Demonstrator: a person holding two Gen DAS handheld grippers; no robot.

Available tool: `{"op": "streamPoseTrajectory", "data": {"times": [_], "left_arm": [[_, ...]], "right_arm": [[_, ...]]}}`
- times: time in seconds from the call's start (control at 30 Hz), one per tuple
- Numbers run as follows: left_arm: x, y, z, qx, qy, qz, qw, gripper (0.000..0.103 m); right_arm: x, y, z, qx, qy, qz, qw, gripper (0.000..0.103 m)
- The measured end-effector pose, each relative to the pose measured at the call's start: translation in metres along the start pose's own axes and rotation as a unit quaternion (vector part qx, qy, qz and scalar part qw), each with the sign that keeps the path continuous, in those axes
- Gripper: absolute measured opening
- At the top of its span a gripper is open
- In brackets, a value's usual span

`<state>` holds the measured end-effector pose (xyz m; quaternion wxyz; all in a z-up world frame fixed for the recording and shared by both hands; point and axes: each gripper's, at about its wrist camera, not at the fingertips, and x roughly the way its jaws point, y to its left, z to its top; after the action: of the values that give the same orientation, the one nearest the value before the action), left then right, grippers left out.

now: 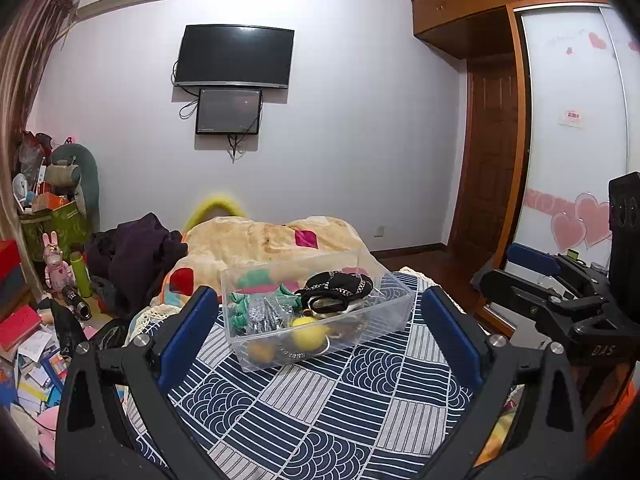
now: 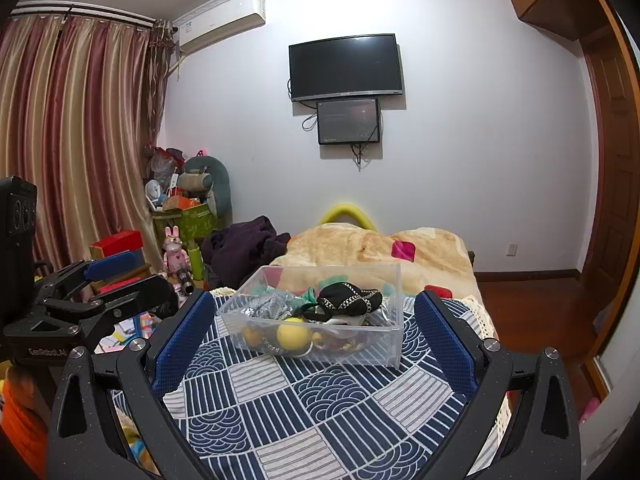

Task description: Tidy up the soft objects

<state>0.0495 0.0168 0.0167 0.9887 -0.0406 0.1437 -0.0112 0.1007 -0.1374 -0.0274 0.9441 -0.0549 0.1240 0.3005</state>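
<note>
A clear plastic bin (image 1: 316, 312) sits on the blue-and-white patterned bedspread (image 1: 320, 408) of the bed, straight ahead of me. Inside it lie soft things: a black item with a silver chain (image 1: 338, 286) on top, green fabric pieces (image 1: 256, 280), a grey sparkly piece (image 1: 262, 314) and yellow balls (image 1: 308, 330) near the front wall. My left claw (image 1: 320, 340) has its blue pads wide apart, holding nothing, with the bin framed between them. My right claw (image 2: 316, 340) is likewise spread wide and holds nothing. Beyond the bin lies a beige blanket (image 1: 272, 236). On the far wall hangs a dark television (image 1: 236, 56).
</note>
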Motion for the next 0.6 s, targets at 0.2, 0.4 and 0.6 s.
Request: {"op": "streamPoseTrajectory", "data": {"times": [0.2, 0.4, 0.6], "left_arm": [[-0.0001, 0.0005, 0.0009, -0.002, 0.001, 0.001, 1.0, 0.103], [0.0012, 0.0011, 0.0001, -0.004, 0.004, -0.001, 1.0, 0.103], [-0.0014, -0.0003, 0.0009, 0.001, 0.002, 0.0, 1.0, 0.103]], "right_arm": [[-0.0004, -0.0002, 0.0003, 0.0, 0.0, 0.0, 1.0, 0.1], [-0.0002, 0.0003, 0.0002, 0.0, 0.0, 0.0, 1.0, 0.1], [0.0003, 0.0, 0.0005, 0.002, 0.0, -0.001, 1.0, 0.1]]}}
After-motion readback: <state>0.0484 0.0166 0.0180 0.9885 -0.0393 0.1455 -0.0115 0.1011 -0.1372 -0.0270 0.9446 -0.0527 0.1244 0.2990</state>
